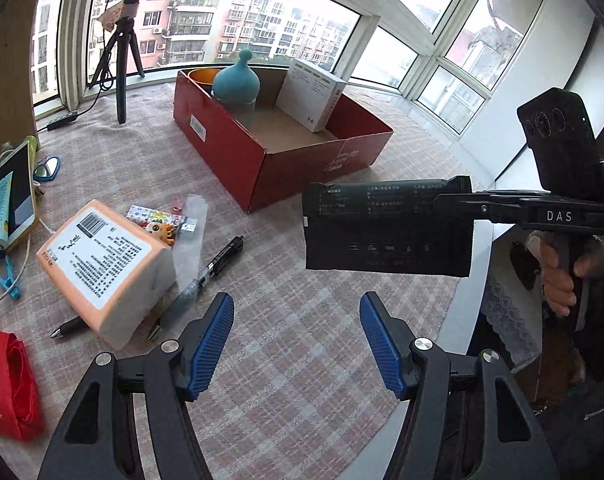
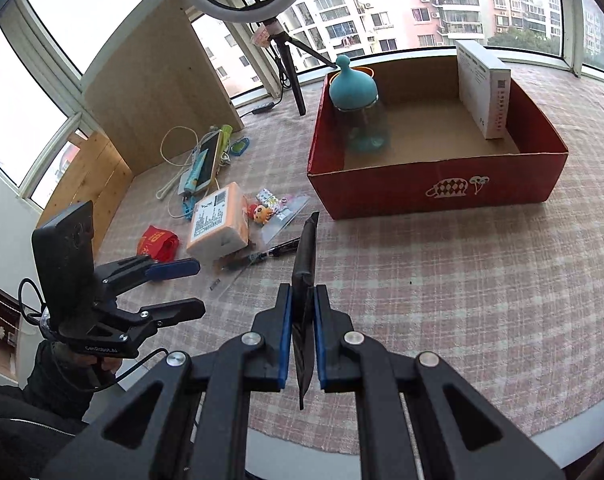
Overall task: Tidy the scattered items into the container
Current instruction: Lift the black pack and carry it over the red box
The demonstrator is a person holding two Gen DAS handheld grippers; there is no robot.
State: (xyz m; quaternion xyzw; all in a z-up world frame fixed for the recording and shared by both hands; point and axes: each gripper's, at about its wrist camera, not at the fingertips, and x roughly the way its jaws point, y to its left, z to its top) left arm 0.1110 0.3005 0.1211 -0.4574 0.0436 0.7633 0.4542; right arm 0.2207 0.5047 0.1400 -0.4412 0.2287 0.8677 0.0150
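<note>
My right gripper (image 2: 304, 290) is shut on a flat black packet (image 2: 306, 252), held edge-up in front of the red cardboard box (image 2: 434, 192). In the left wrist view that packet (image 1: 388, 228) hangs broadside above the checked cloth, near the box's (image 1: 302, 172) corner, with the right gripper (image 1: 442, 200) clamping its right end. The box holds a teal-capped bottle (image 2: 353, 86) and an upright white carton (image 2: 484, 92). My left gripper (image 1: 297, 300) is open with nothing between its blue pads, over bare cloth to the right of an orange-and-white pack (image 1: 101, 268) and a black pen (image 1: 217, 262).
Left of the box lie a toy keychain in a clear bag (image 1: 161, 224), a red pouch (image 1: 9, 384), a phone (image 1: 15, 196), a blue clip (image 1: 7, 276) and a small mirror (image 1: 47, 168). A ring-light tripod (image 2: 289, 68) and a wooden board (image 2: 153, 80) stand behind. The table edge (image 1: 478, 240) curves at right.
</note>
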